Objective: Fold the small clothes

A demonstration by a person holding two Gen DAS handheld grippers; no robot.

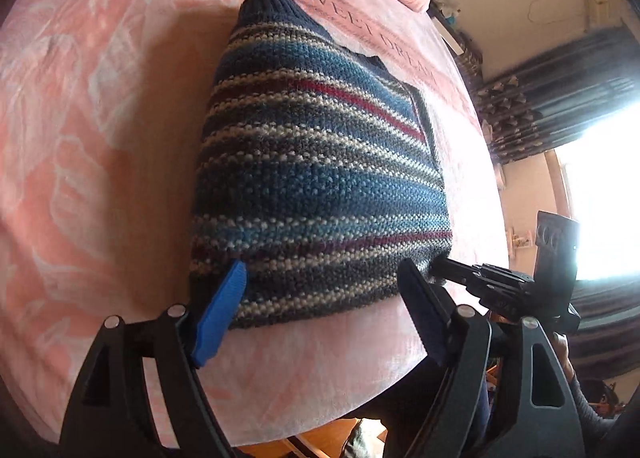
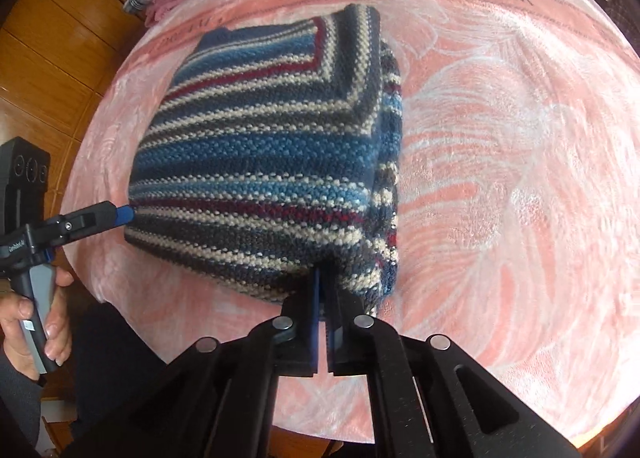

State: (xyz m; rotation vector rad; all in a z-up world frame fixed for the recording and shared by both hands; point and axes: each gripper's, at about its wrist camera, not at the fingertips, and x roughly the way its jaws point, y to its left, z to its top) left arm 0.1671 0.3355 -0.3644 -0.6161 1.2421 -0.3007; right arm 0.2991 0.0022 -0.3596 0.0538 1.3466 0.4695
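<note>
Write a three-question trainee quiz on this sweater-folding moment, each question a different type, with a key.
1. True or false: the left gripper is closed on the striped sweater.
2. Multiple choice: the right gripper is
A. open above the sweater
B. shut on the sweater's near edge
C. resting on the pink blanket away from the sweater
3. Fill in: the words printed on the blanket read SWEET ____.

Key
1. False: its fingers are spread wide, with the sweater's near edge between them.
2. B
3. DREAM
</note>
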